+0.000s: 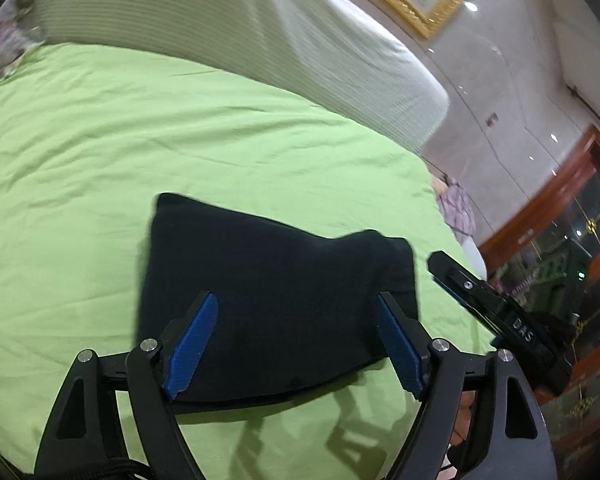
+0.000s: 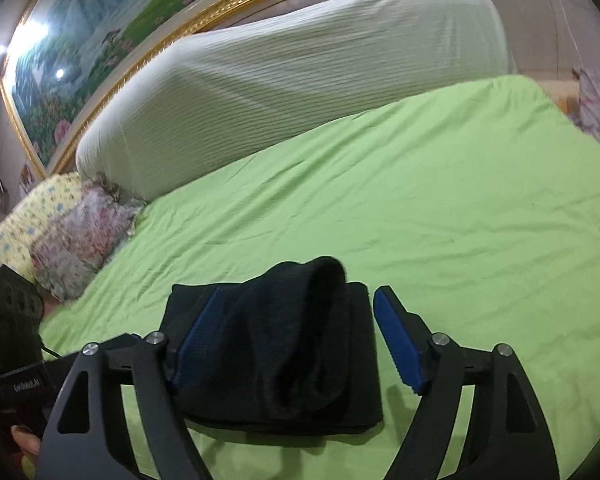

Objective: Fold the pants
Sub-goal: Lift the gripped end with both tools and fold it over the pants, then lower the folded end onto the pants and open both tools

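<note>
Black pants (image 1: 268, 300) lie folded into a compact rectangle on the green bed sheet (image 1: 100, 160). My left gripper (image 1: 296, 298) hovers over their near half, blue pads (image 1: 194, 344) spread wide with only the cloth lying below. In the right wrist view the pants (image 2: 284, 360) show a raised, rounded fold on top. My right gripper (image 2: 300, 292) stands open around that fold; the left pad (image 2: 196, 332) is against blurred cloth, the right pad clear of it. The right gripper's body (image 1: 500, 312) shows beside the pants' right edge. The left gripper's body (image 2: 12, 312) is at the left border.
A white ribbed headboard cushion (image 2: 280, 72) runs along the far side of the bed. Floral pillows (image 2: 72, 232) lie at the left corner. A gold-framed painting (image 2: 100, 40) hangs above. A wooden cabinet (image 1: 560, 240) stands past the bed's right edge.
</note>
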`<state>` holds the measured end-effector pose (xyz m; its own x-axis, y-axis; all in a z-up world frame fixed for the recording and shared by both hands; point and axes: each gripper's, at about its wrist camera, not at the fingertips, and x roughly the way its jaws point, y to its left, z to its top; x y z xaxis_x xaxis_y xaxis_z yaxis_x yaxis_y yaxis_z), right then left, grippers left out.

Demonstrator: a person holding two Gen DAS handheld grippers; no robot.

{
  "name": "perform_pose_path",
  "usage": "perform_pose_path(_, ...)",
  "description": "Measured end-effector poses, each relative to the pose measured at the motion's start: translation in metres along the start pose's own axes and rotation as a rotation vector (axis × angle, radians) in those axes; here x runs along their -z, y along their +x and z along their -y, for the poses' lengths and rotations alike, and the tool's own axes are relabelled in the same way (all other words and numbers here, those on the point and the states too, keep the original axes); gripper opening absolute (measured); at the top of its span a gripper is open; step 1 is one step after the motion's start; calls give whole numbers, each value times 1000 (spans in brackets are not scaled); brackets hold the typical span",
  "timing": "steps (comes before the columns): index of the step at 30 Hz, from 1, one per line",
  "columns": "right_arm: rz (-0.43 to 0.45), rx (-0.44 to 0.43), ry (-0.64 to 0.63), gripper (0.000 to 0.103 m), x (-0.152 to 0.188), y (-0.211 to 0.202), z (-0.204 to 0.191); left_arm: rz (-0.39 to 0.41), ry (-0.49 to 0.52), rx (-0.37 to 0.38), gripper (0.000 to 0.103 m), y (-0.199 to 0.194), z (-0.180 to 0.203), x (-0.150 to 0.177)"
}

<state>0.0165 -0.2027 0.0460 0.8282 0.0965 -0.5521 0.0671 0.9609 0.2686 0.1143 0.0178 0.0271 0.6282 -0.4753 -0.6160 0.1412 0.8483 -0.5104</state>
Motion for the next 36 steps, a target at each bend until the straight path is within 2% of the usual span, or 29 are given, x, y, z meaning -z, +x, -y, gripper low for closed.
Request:
perform_pose_path(7, -4, 48, -26, 84, 4, 10, -13, -10, -83, -60, 81, 3, -32, -1)
perform_pose_path(15, -58, 58, 49, 85, 16, 23, 10, -35, -120, -77, 81, 12, -47, 0)
perform_pose_path(21, -74, 142, 49, 85, 27, 29, 28, -58, -139, -83, 81, 21, -54, 1)
perform_pose_path(27, -75, 177, 38, 85, 33, 31, 37, -85, -150, -87, 81, 31, -59, 2)
perform_pose_path(36, -90, 156, 40, 85, 41, 37, 54, -120, -177, -118, 81, 50, -74, 6)
